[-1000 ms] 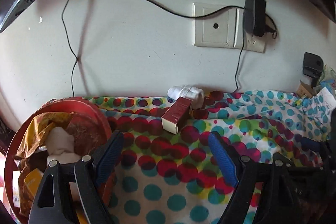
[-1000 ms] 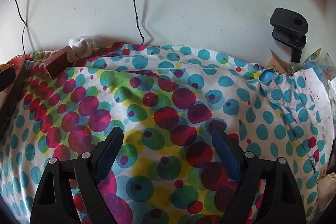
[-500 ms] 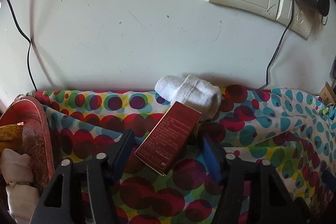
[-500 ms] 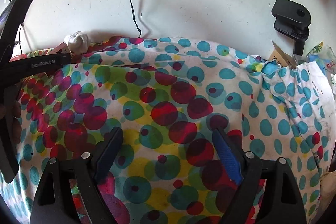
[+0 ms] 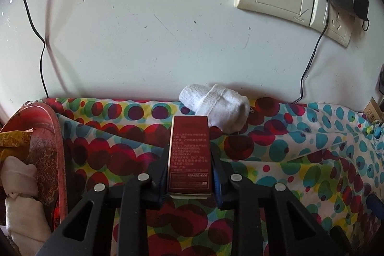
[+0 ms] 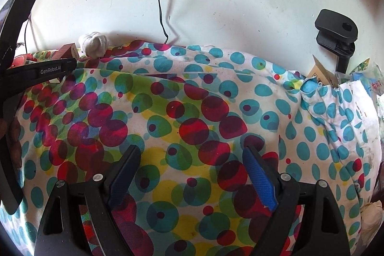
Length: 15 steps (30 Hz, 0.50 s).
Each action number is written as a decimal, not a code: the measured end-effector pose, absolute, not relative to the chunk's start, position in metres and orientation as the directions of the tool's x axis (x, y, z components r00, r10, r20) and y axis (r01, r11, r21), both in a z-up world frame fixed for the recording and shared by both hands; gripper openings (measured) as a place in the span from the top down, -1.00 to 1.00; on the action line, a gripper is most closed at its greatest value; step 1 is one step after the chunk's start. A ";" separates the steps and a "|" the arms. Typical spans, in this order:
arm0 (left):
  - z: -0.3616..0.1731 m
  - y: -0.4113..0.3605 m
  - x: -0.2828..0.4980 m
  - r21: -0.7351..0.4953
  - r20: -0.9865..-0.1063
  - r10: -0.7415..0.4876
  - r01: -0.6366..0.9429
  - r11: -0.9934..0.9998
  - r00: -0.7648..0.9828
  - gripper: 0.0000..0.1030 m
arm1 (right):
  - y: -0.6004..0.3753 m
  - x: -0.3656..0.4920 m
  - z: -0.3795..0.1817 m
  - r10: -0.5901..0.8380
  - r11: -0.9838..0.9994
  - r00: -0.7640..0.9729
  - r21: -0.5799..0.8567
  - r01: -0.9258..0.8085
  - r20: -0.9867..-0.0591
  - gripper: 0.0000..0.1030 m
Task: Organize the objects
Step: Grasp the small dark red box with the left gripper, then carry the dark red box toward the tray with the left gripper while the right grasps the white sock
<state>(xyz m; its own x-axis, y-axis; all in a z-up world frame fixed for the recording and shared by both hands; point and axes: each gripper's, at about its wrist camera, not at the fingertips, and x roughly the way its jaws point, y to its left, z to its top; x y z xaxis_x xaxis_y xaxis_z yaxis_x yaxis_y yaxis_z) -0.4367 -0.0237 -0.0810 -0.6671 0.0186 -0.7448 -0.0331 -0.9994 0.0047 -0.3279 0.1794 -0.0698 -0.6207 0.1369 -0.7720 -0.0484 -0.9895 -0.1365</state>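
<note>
In the left wrist view, the left gripper (image 5: 189,160), whose jaws have just been closing, is pinching a dark red box (image 5: 189,155) by its long sides. The box is lying on a spotted cloth (image 5: 300,160), its far end seemingly touching a rolled white sock (image 5: 220,109) by the wall. A red basket (image 5: 56,148) is sitting at the left.

In the right wrist view, the right gripper (image 6: 192,172) is hovering spread wide over the cloth (image 6: 192,112), gripping nothing.

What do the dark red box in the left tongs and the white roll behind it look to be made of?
Dark red box: likely printed cardboard with a slight sheen; crisp folded edges, pale inner rim. White roll: knitted fabric, probably a cotton sock; ribbed band, soft matte surface.
</note>
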 end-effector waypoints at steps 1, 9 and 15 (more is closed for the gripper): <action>-0.081 -0.024 -0.434 0.006 -0.746 0.013 -0.027 -1.000 -0.666 0.44 | 0.180 -0.328 -0.070 0.137 -0.989 -0.623 -0.138 -0.047 -0.770 -0.66; -0.070 -0.028 -0.388 0.038 -0.723 -0.025 -0.003 -0.999 -0.690 0.44 | 0.172 -0.321 -0.071 0.143 -0.986 -0.649 -0.165 -0.027 -0.748 -0.66; -0.052 -0.038 -0.353 0.039 -0.701 -0.035 0.011 -0.999 -0.712 0.44 | 0.168 -0.326 -0.078 0.141 -0.985 -0.626 -0.173 -0.010 -0.767 -0.67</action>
<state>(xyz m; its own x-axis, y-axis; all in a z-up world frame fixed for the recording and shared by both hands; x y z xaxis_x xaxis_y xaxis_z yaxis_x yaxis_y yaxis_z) -0.3533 -0.0379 -0.0519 -0.7119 -0.0349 -0.7014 0.0107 -0.9992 0.0389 -0.3256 0.1680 -0.0780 -0.6257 0.1409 -0.7672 -0.0102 -0.9849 -0.1726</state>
